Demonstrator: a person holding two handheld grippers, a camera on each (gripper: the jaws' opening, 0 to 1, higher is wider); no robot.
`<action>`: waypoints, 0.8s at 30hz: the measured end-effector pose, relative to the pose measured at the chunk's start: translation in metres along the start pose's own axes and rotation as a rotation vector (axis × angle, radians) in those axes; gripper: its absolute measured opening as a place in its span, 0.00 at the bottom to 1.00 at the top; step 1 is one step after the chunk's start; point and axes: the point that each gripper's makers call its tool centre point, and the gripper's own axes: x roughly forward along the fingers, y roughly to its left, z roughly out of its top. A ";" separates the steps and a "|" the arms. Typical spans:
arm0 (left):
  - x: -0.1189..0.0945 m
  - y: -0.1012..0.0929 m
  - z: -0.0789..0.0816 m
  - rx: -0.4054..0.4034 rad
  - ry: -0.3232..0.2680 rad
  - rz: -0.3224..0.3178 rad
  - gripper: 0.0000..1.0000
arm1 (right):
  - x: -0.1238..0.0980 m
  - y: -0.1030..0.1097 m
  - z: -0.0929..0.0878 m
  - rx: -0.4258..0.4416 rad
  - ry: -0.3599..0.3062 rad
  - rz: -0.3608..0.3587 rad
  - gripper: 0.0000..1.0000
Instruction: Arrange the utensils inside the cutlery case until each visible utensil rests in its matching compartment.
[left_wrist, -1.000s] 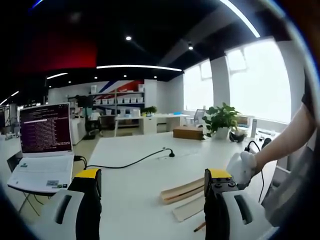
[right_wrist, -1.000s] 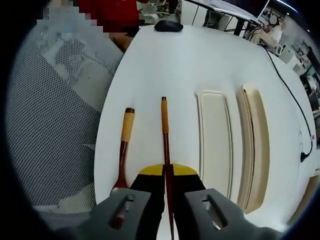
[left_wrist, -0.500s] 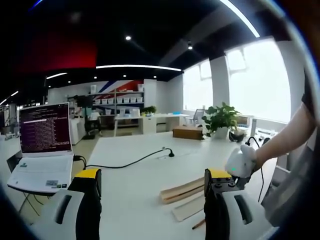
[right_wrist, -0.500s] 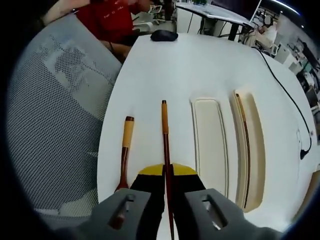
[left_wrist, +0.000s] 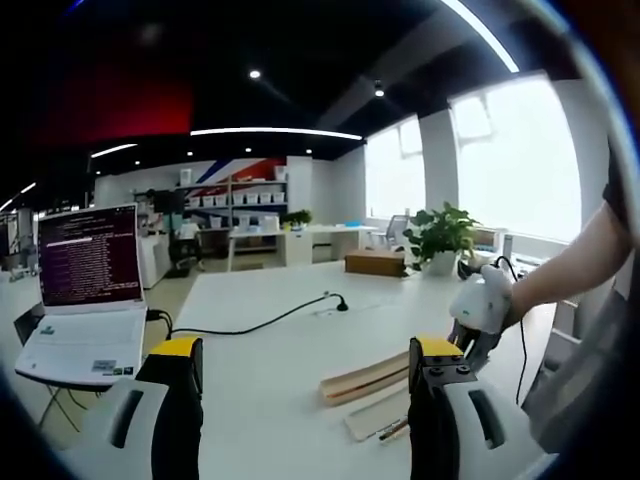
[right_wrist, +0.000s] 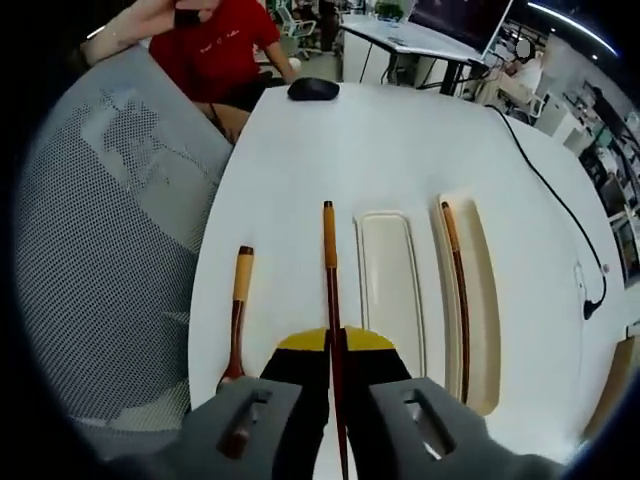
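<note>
Right gripper view: right claw (right_wrist: 334, 345) clamped on a chopstick (right_wrist: 328, 262); spoon (right_wrist: 236, 318) nearer the desk (right_wrist: 400, 150) edge; left claw (left_wrist: 305, 355) apart.

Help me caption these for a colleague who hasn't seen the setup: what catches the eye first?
In the right gripper view, the right claw is shut on a long dark chopstick over the white table. A second chopstick lies in the cream case to its right, and a wooden spoon lies on its left.
</note>
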 end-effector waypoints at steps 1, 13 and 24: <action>0.000 0.000 0.000 0.000 0.000 0.000 0.87 | -0.001 -0.002 0.001 0.001 -0.003 -0.005 0.00; 0.004 -0.001 -0.004 -0.022 0.011 -0.010 0.87 | -0.007 -0.022 0.010 -0.008 -0.011 -0.035 0.00; 0.002 0.000 -0.002 -0.026 0.004 -0.008 0.87 | -0.011 -0.066 0.022 -0.006 -0.022 -0.079 0.00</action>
